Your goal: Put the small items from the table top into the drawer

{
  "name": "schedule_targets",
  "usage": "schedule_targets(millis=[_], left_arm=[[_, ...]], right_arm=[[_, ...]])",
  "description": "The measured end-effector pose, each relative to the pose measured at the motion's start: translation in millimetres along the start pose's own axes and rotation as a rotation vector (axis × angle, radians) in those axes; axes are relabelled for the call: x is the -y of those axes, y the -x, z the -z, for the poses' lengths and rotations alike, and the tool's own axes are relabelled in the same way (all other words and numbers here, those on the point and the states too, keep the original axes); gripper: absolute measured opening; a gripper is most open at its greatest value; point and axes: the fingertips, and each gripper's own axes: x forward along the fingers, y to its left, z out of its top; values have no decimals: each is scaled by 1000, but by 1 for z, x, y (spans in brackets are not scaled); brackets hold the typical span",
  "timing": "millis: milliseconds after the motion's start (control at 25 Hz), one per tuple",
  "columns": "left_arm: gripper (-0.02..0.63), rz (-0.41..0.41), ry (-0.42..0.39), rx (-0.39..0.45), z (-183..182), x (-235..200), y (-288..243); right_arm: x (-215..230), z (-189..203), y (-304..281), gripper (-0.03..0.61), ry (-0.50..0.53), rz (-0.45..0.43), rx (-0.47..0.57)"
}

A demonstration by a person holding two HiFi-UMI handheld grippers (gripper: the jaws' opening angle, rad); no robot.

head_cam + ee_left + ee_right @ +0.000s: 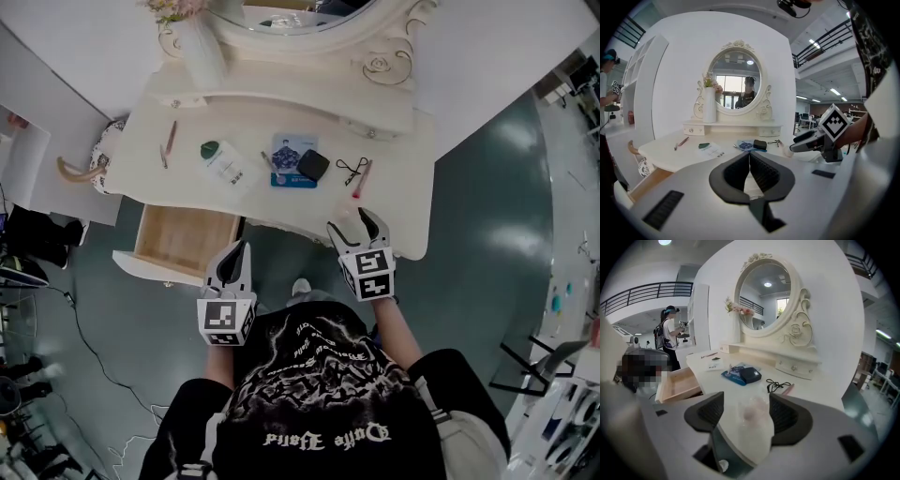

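At the far left the wooden drawer (183, 239) stands pulled out from under the desk (394, 141). Just right of it the left tool (239, 251) hangs off the desk edge, clenched on nothing – its pads meet. On the desk top lie a thin pencil (169, 142), a clear pouch (225, 164) with a green cap, then a blue packet (291, 155) with a black case (312, 165) resting on its right side. Rightmost, the right tool (349, 221) is released at the front edge – a clear wrapped item (752, 420) lies on the desk between its spread pads.
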Motion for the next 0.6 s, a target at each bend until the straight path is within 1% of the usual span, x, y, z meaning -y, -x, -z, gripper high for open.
schedule_targets(millis=[240,360,600], left_arm=[[15,-5,-11,-11,-2,-21,-1],[15,-11,-14,-13,-3,-37,0],[15,-8,-9,-19,-6,-67,0]], right_arm=[[10,4,-20,291,-22,88,-65],[17,11,-26,291,-55,152,-101],[26,21,-32,291,-125,246,-166]])
